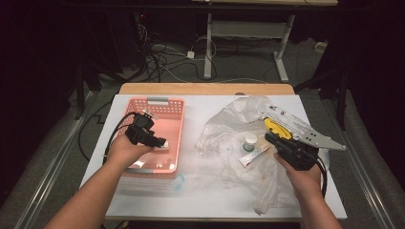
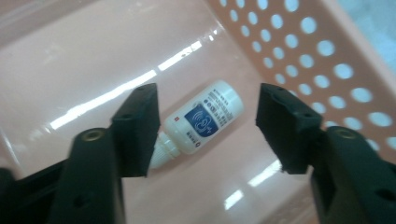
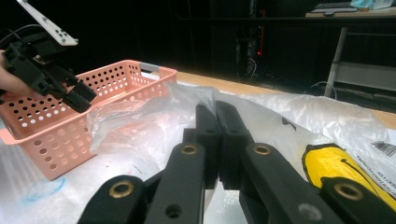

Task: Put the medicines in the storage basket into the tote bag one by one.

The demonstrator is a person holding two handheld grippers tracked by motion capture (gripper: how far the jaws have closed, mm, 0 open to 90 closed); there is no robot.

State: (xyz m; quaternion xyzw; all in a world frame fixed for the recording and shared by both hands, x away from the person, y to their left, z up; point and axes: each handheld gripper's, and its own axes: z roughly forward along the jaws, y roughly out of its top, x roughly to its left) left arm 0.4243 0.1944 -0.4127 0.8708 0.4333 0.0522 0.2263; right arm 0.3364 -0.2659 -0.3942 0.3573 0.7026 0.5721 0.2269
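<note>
The little white dropper bottle (image 2: 198,123) lies on its side mid-frame on the floor of the pink basket (image 2: 299,51). The left gripper (image 2: 208,128) hangs above it, jaws wide apart, touching nothing. Probably best to lift straight up, clear of the perforated wall. The right gripper (image 3: 218,140) is pressed together, empty, over the plastic bag (image 3: 154,121).

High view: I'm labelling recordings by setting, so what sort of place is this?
Probably a lab or workshop recording station, not a home: a white-topped table in a dark room, tangled cables on the floor behind it, and a metal-legged height-adjustable desk beyond.
</note>
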